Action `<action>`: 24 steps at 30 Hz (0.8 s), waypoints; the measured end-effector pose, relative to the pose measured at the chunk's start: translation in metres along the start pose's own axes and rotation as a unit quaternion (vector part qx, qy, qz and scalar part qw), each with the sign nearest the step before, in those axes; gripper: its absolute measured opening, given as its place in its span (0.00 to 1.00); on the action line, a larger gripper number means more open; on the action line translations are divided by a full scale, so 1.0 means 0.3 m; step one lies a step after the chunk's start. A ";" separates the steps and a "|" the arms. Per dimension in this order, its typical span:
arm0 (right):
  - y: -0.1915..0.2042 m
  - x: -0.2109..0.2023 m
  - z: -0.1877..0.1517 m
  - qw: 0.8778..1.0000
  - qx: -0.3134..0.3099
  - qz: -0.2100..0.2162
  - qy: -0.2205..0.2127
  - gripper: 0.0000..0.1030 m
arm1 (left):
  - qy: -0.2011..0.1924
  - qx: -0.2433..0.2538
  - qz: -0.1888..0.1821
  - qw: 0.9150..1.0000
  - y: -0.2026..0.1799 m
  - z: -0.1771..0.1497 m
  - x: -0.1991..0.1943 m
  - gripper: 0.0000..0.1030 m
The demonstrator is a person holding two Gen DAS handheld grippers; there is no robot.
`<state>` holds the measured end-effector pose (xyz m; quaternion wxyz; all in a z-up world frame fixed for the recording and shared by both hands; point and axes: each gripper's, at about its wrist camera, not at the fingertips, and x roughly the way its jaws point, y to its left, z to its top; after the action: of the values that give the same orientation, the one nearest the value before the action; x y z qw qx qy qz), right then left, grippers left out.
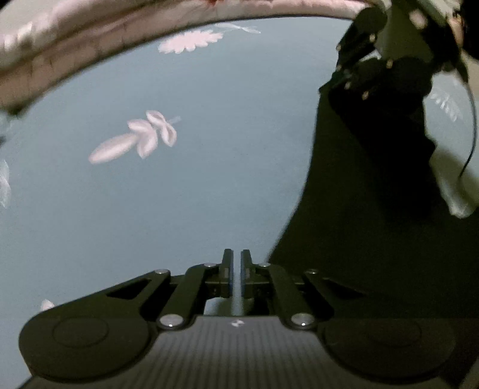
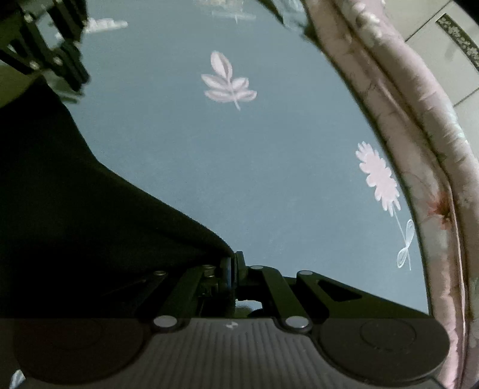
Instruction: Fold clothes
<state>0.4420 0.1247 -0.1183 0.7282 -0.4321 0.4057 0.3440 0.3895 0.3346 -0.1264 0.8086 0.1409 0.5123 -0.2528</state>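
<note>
A dark garment [image 1: 359, 239] lies over a blue-grey bedsheet [image 1: 209, 164] with pale leaf prints. In the left wrist view my left gripper [image 1: 236, 254] stands just left of the garment's edge. Its jaws are a narrow slit apart, and the sheet shows through the slit. My right gripper [image 1: 359, 77] hangs at the upper right, with dark cloth falling from it. In the right wrist view the right gripper [image 2: 233, 260] is shut on the garment's [image 2: 89, 209] edge, which runs up into its jaws. The left gripper [image 2: 57, 62] shows blurred at the top left, above the cloth.
A pink quilted border [image 1: 74, 39] curves along the far side of the bed and runs down the right side [image 2: 419, 149] in the right wrist view. Beyond it is tiled floor [image 2: 434, 27]. The sheet [image 2: 239, 179] lies flat beside the garment.
</note>
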 end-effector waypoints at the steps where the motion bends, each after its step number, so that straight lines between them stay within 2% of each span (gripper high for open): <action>1: 0.007 0.010 0.004 1.000 -0.002 0.003 0.003 0.03 | 0.000 -0.001 -0.010 1.000 0.001 -0.007 -0.002 0.14; 5: 0.037 0.025 0.012 0.999 -0.032 0.014 0.015 0.04 | 0.010 0.007 -0.011 1.000 0.004 -0.027 0.007 0.34; 8: 0.044 0.019 0.012 0.998 -0.055 0.021 0.025 0.10 | 0.028 0.010 -0.021 0.999 0.007 -0.033 0.027 0.35; 10: 0.036 0.003 0.014 0.998 -0.044 0.031 0.018 0.11 | 0.031 0.016 -0.029 0.999 0.004 -0.034 0.032 0.35; 12: 0.033 0.002 0.015 0.999 -0.037 0.034 0.018 0.11 | 0.028 0.016 -0.036 0.999 0.004 -0.031 0.034 0.31; 13: 0.034 0.003 0.015 0.999 -0.036 0.034 0.019 0.11 | 0.030 0.015 -0.039 0.999 0.002 -0.031 0.035 0.20; 14: 0.038 0.006 0.013 0.999 -0.036 0.034 0.021 0.11 | 0.035 0.014 -0.047 0.998 0.002 -0.030 0.042 0.00; 16: 0.045 0.012 0.009 0.998 -0.035 0.036 0.024 0.11 | 0.038 0.012 -0.056 0.998 -0.001 -0.032 0.049 0.00; 18: 0.048 0.011 0.003 0.998 -0.035 0.038 0.027 0.12 | 0.031 0.006 -0.048 0.998 -0.005 -0.036 0.044 0.00; 24: 0.044 -0.007 -0.017 0.999 -0.032 0.030 0.023 0.12 | -0.018 -0.084 -0.008 0.996 0.053 -0.034 -0.046 0.00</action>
<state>0.4285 0.1249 -0.1226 0.6937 -0.4505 0.4243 0.3685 0.3857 0.3564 -0.1189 0.8244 0.0636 0.5183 -0.2182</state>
